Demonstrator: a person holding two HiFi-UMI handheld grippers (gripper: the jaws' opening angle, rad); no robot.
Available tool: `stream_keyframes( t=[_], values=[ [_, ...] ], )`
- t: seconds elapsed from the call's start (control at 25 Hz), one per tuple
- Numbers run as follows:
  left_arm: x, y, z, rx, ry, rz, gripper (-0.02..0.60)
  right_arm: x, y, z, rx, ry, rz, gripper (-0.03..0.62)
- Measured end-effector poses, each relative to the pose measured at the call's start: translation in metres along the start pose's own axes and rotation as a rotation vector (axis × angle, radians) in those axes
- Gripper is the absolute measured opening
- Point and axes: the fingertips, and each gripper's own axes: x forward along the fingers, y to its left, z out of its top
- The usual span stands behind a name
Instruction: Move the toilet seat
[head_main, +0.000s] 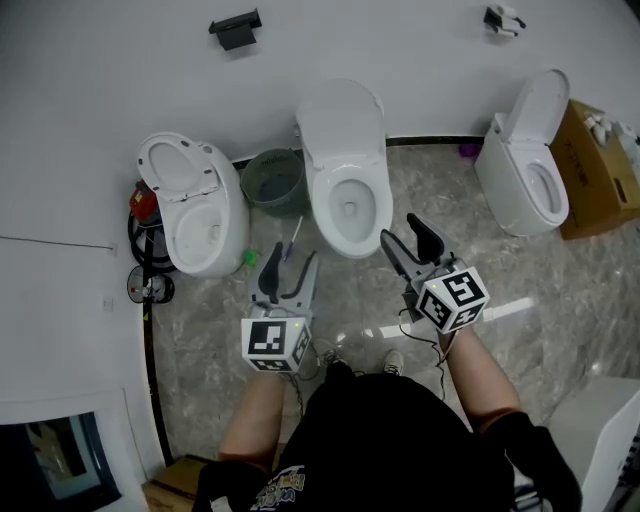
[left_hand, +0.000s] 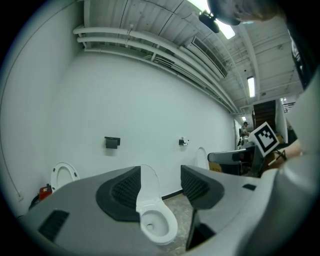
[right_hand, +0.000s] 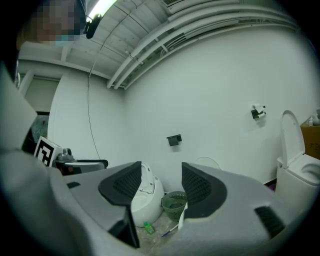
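The middle white toilet (head_main: 350, 205) stands against the wall with its lid and seat (head_main: 343, 125) tipped up; the bowl is uncovered. My left gripper (head_main: 295, 254) hovers in front of the bowl's left side, open, nothing between its jaws. My right gripper (head_main: 400, 230) is level with the bowl's right front, also open and empty. In the left gripper view the left gripper (left_hand: 160, 184) frames that toilet (left_hand: 157, 222) between its pads. The right gripper (right_hand: 157, 185) looks toward the left toilet (right_hand: 149, 192) and the bin (right_hand: 173, 204).
A second toilet (head_main: 195, 205) with raised lid stands at left, a third (head_main: 525, 160) at right beside a cardboard box (head_main: 598, 175). A green bin (head_main: 272, 182) sits between the left and middle toilets. A small green bottle (head_main: 248, 260) and a red canister (head_main: 143, 203) lie on the marble floor.
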Motion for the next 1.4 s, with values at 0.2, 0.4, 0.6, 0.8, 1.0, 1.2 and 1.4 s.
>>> stream_keyframes(
  t=[0.2,0.4,0.6,0.8,1.0,1.2,1.4],
  values=[
    [0.0,0.037,0.003,-0.002,-0.008,-0.013,0.229,0.026,0.015,0.0,0.009,-0.009,-0.034,0.259],
    [-0.004,0.07,0.003,-0.008,-0.016,-0.035,0.229,0.048,0.035,-0.001,0.013,-0.021,-0.061,0.259],
    [-0.013,0.098,0.006,-0.006,-0.034,-0.053,0.229,0.065,0.06,-0.002,-0.004,-0.033,-0.074,0.259],
    [-0.017,0.114,0.011,-0.016,-0.049,-0.053,0.229,0.075,0.073,0.0,-0.012,-0.03,-0.075,0.259],
    [-0.015,0.129,0.01,-0.023,-0.052,-0.052,0.227,0.091,0.077,0.0,-0.006,-0.033,-0.076,0.259],
    [-0.002,0.14,0.004,-0.031,-0.034,-0.051,0.227,0.109,0.067,-0.006,0.011,-0.022,-0.08,0.259],
    [0.018,0.149,0.003,-0.028,-0.025,-0.052,0.227,0.127,0.054,-0.004,0.025,-0.024,-0.08,0.259]
  ],
)
